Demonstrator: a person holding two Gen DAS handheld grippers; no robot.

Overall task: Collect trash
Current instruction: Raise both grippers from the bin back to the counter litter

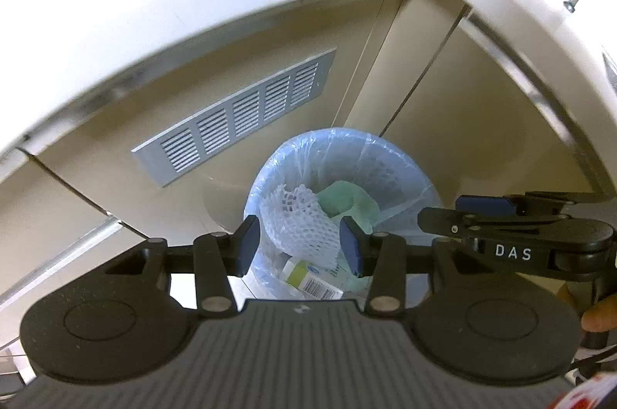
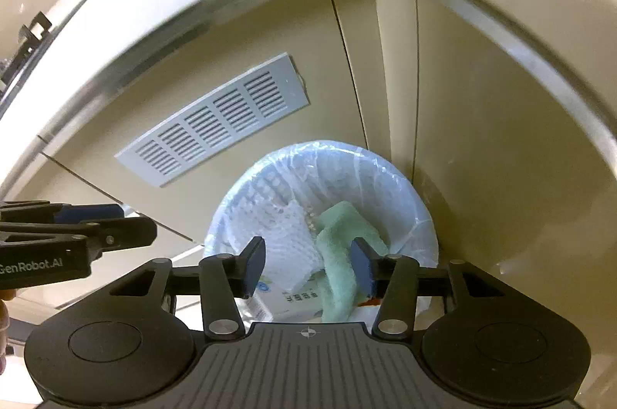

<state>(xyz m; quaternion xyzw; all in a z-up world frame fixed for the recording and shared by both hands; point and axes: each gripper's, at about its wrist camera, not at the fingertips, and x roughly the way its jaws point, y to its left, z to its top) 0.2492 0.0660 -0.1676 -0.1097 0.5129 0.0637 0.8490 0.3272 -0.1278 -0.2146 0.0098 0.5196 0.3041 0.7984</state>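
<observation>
Where cabinets meet, one bin (image 1: 389, 154), two spread grippers (image 1: 299, 245).

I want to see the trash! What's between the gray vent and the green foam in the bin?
In both wrist views, the bin's bagged rim and white foam netting lie between the vent and green foam.

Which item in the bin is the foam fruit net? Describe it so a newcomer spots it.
In the cabinet corner stands a round bin lined with clear blue plastic. Inside, left of the pale green foam sheet, lies the white foam net sleeve, alone in having open diamond mesh.
</observation>
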